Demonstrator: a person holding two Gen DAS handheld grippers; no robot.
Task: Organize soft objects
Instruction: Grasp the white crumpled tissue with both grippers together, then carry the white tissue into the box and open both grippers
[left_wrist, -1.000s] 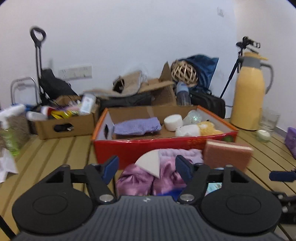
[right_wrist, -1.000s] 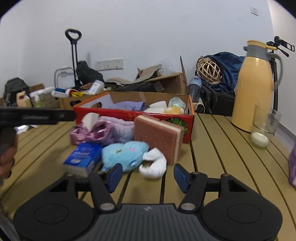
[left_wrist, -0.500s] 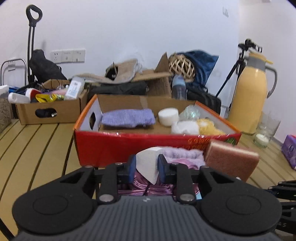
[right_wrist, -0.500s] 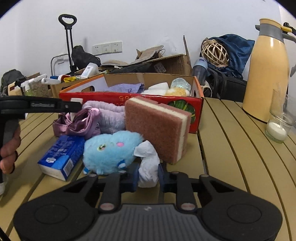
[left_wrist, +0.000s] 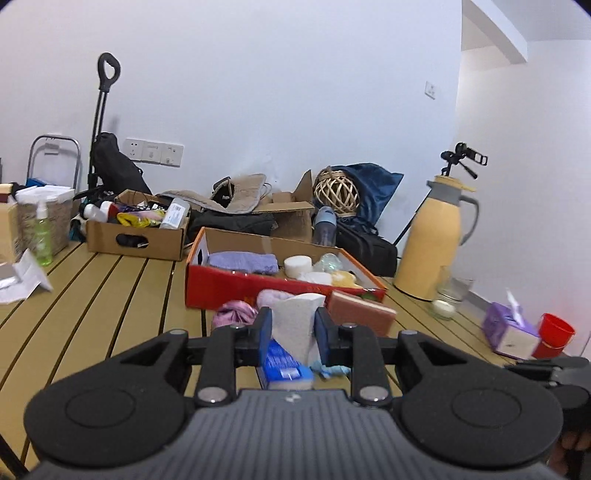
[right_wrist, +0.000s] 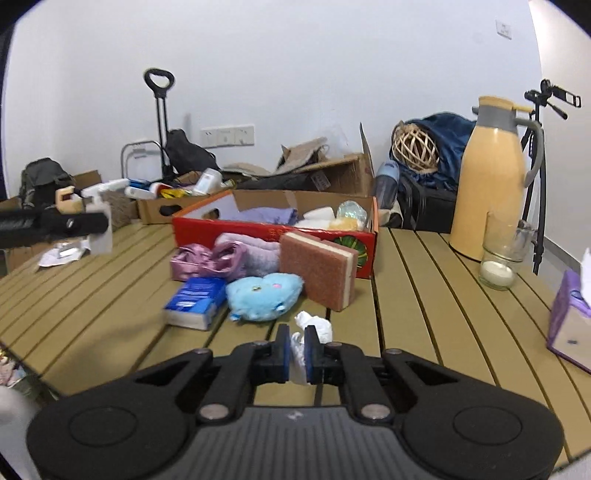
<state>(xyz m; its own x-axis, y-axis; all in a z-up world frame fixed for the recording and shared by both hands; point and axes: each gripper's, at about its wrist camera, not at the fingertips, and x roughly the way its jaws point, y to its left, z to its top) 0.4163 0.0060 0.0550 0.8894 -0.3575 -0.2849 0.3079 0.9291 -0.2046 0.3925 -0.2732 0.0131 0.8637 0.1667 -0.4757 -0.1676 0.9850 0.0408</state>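
Note:
My left gripper (left_wrist: 293, 332) is shut on a white wedge-shaped sponge (left_wrist: 295, 314), held above the table in front of the red cardboard box (left_wrist: 221, 288). The held sponge also shows at the left of the right wrist view (right_wrist: 100, 236). My right gripper (right_wrist: 296, 349) is shut on a crumpled white cloth (right_wrist: 314, 326), lifted just above the table. On the table lie a blue plush toy (right_wrist: 264, 293), a pink scouring sponge (right_wrist: 317, 275), a shiny pink cloth (right_wrist: 201, 260), a lilac towel (right_wrist: 255, 254) and a blue tissue pack (right_wrist: 195, 301).
The red box holds a purple towel (left_wrist: 243, 261), white round pads (left_wrist: 297, 265) and a yellow sponge. A yellow thermos (right_wrist: 493, 188), a glass candle (right_wrist: 496, 271), a purple tissue box (right_wrist: 570, 321) and a red cup (left_wrist: 554, 332) stand right. A brown clutter box (left_wrist: 136, 236) stands left.
Both grippers closed from open: the left on the white sponge, the right on the white cloth. Both then lifted and drew back from the pile with their objects.

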